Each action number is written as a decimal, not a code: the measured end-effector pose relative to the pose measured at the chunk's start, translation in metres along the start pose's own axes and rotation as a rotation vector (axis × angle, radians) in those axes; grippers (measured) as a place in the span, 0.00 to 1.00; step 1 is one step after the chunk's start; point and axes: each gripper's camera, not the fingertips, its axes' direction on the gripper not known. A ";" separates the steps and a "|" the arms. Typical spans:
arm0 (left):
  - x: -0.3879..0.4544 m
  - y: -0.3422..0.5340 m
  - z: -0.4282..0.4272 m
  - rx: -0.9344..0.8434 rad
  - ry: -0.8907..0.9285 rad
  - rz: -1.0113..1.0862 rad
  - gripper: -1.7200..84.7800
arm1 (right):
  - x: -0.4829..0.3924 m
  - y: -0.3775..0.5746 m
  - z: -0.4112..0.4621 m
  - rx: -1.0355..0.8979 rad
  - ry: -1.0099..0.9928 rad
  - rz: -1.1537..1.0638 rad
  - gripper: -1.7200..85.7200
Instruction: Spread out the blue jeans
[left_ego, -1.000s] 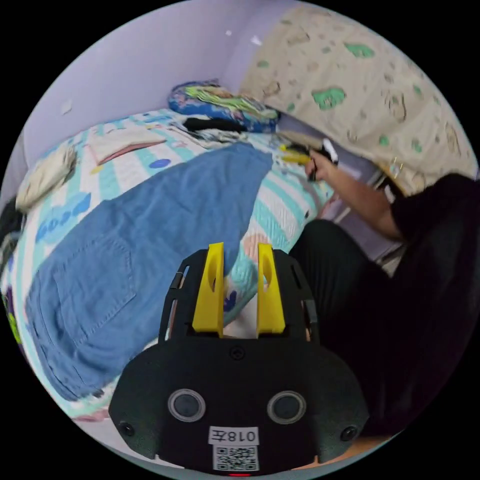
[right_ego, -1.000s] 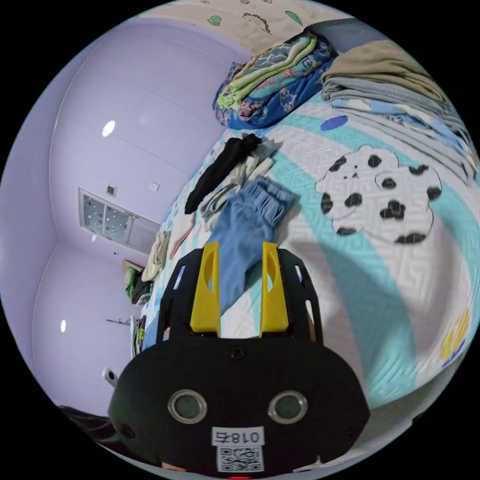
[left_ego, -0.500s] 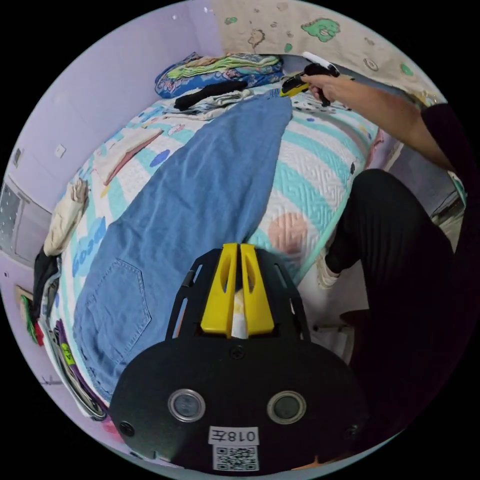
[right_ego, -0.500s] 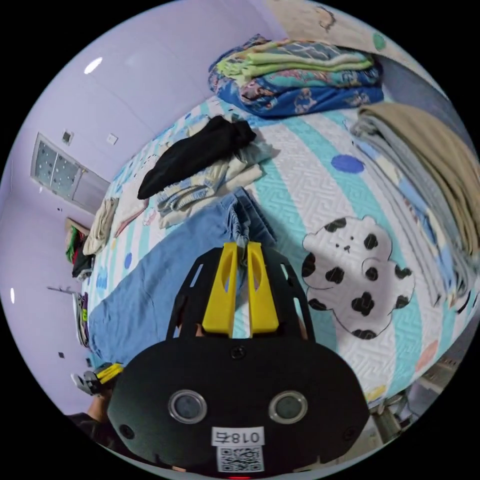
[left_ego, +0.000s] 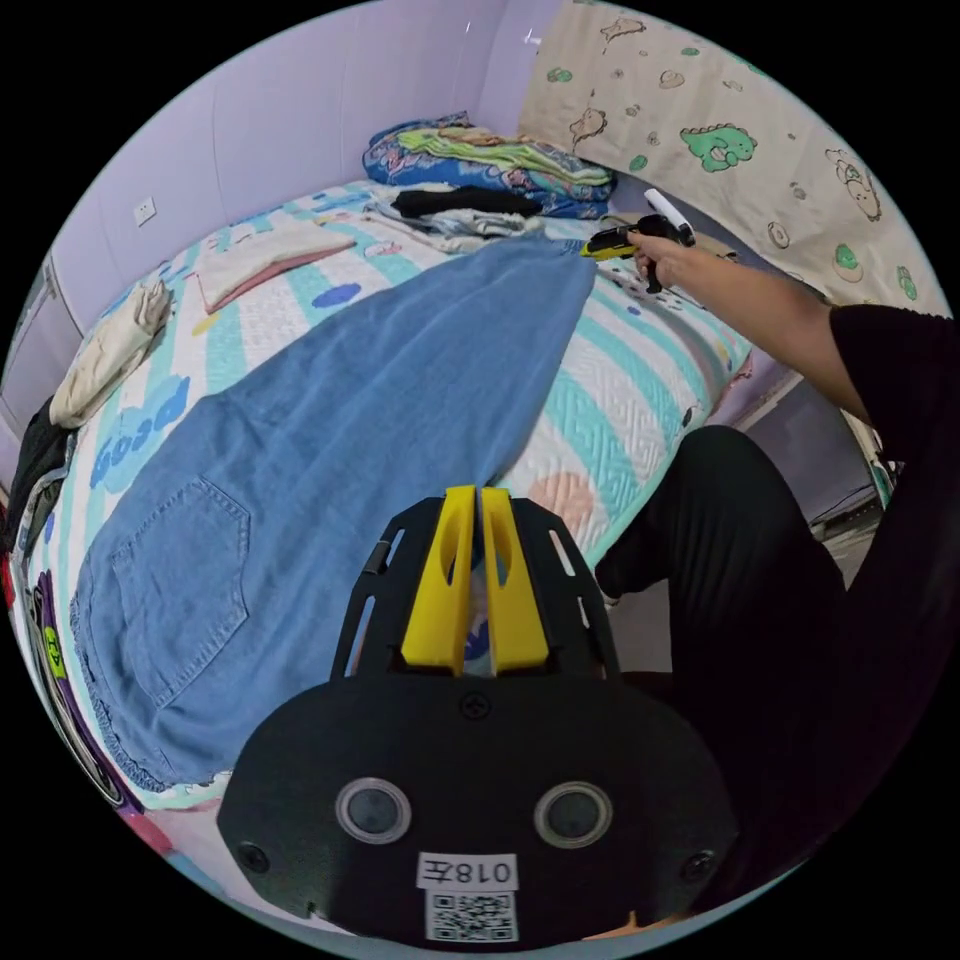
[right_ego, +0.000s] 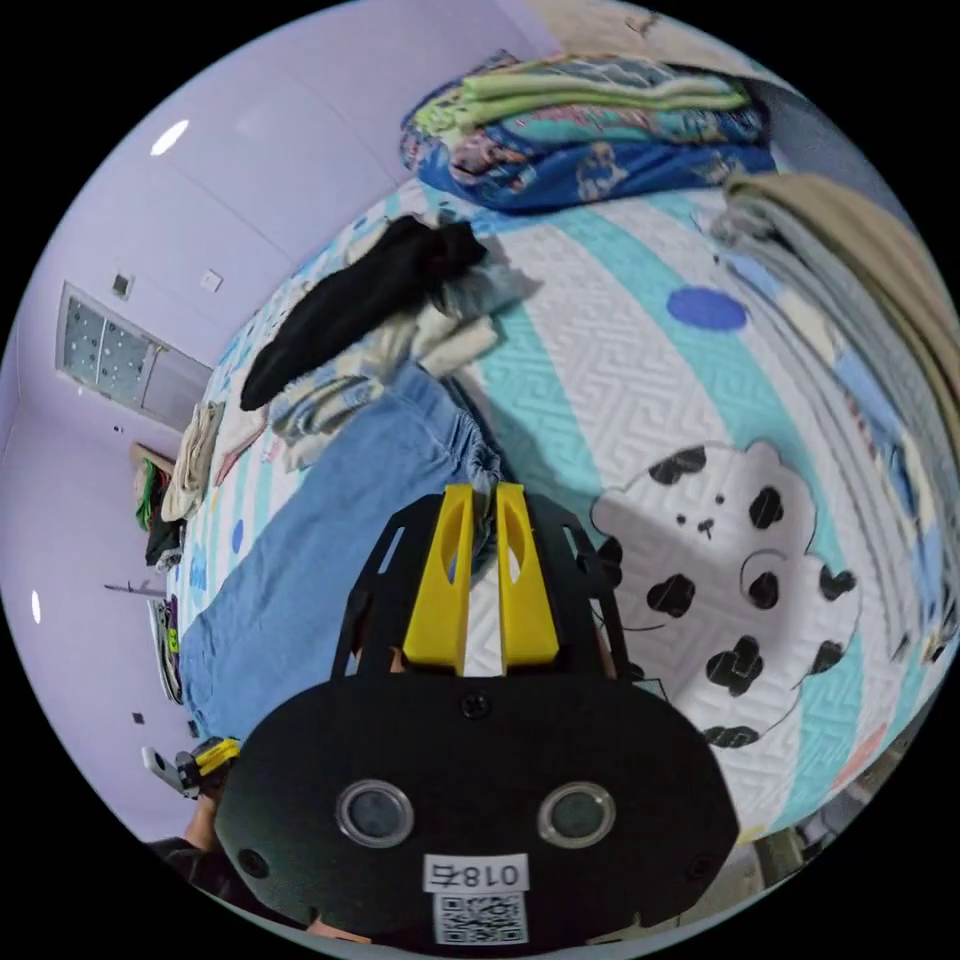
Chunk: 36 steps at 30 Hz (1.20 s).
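Both grippers (left_ego: 478, 495) (right_ego: 482, 490) pinch blue jeans (left_ego: 330, 450) edges, flat on bed (left_ego: 640, 400).

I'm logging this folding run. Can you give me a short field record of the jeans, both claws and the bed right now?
garment: blue jeans, laid lengthwise on the bed, back pocket up
left claw: shut on the jeans' near edge
right claw: shut on the gathered cuff
surface: patterned quilt
nearby: black garment, folded blankets
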 end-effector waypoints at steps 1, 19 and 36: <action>-0.001 0.004 0.006 -0.020 0.003 -0.004 0.01 | 0.012 0.005 0.004 0.000 -0.021 0.033 0.07; -0.080 0.118 -0.056 0.184 0.118 -0.240 0.01 | 0.102 0.027 -0.057 0.110 -0.396 0.213 0.20; -0.155 0.243 -0.060 0.334 0.159 -0.568 0.01 | 0.121 0.002 -0.066 0.128 -0.526 0.291 0.11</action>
